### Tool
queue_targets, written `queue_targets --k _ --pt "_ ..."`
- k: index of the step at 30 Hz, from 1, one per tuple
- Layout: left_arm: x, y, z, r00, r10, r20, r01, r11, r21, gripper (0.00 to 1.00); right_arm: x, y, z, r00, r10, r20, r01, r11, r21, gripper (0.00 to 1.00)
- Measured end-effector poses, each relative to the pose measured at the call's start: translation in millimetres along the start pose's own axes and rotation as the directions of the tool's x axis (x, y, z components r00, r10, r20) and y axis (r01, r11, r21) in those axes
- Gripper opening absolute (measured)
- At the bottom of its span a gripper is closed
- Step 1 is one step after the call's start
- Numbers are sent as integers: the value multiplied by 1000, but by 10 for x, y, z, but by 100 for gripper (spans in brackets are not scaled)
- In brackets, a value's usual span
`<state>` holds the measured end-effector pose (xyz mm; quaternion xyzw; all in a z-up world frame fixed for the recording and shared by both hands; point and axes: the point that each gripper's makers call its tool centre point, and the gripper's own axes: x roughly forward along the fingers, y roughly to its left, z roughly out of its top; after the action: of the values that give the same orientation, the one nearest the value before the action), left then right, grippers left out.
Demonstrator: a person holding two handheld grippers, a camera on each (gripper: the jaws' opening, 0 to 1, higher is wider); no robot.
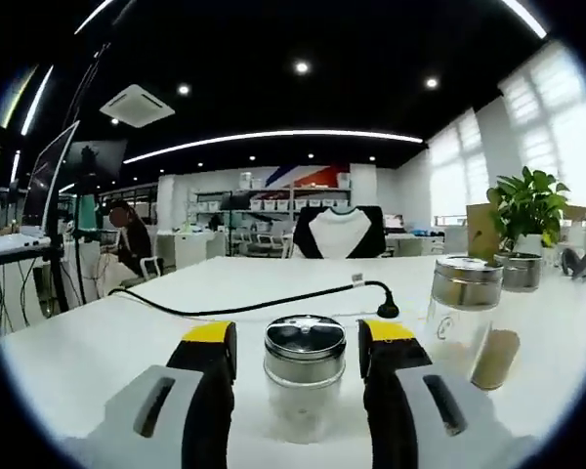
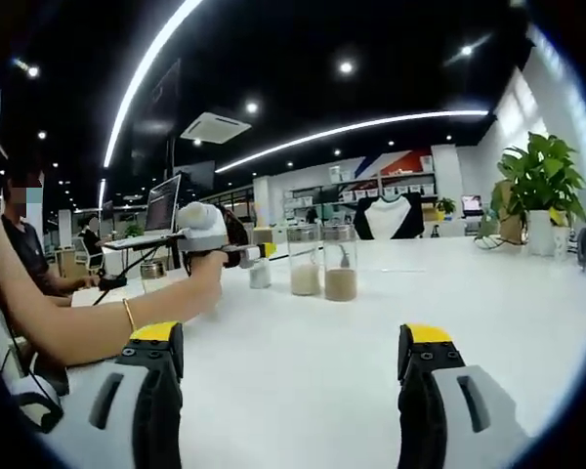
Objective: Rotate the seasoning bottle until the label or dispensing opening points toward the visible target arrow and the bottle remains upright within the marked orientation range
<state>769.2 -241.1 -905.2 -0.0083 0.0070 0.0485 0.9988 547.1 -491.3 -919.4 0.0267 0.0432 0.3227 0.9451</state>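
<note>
At lower centre of the left gripper view, the clear glass seasoning bottle with a shiny metal lid stands upright on the white table between the released left gripper, jaws just beside it. The right gripper is spread wide, holding nothing.

- We see the left gripper with two black jaws capped in yellow at the tips; each jaw sits in a light grey housing with a dark slot cut in it
- We see the right gripper built alike: black jaws, yellow caps, grey slotted housings
- In the right gripper view, our hand grips a white handle; a thin gold bracelet circles the wrist; the forearm is bare
</note>
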Motion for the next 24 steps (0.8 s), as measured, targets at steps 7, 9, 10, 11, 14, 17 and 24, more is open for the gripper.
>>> queue_targets --k 7,9,10,11,14,17,24 --pt "24 -32 -39 1000 -27 -2 27 1000 8 43 46 19 -55 1000 3 -9 -3 1000 15 92" --pt "31 -33 -63 1000 -28 -9 28 1000 -2 42 62 34 -68 1000 9 -13 -9 1000 17 92" --pt "34 -31 -67 1000 -28 -10 28 1000 -1 42 68 41 -72 1000 11 -13 -10 1000 17 92" --pt "40 -32 -77 1000 -28 -13 28 1000 0 41 76 51 -77 1000 13 -14 -13 1000 17 92" --pt "47 -52 -129 999 -34 -25 35 999 11 39 100 74 -94 1000 19 -16 -19 1000 25 92" --pt "50 -66 -155 998 -44 -33 44 999 7 37 115 96 -107 999 26 -19 -25 999 28 92" --pt "57 -67 -146 998 -52 -19 53 999 13 37 108 103 -126 999 33 -29 -32 999 23 91"
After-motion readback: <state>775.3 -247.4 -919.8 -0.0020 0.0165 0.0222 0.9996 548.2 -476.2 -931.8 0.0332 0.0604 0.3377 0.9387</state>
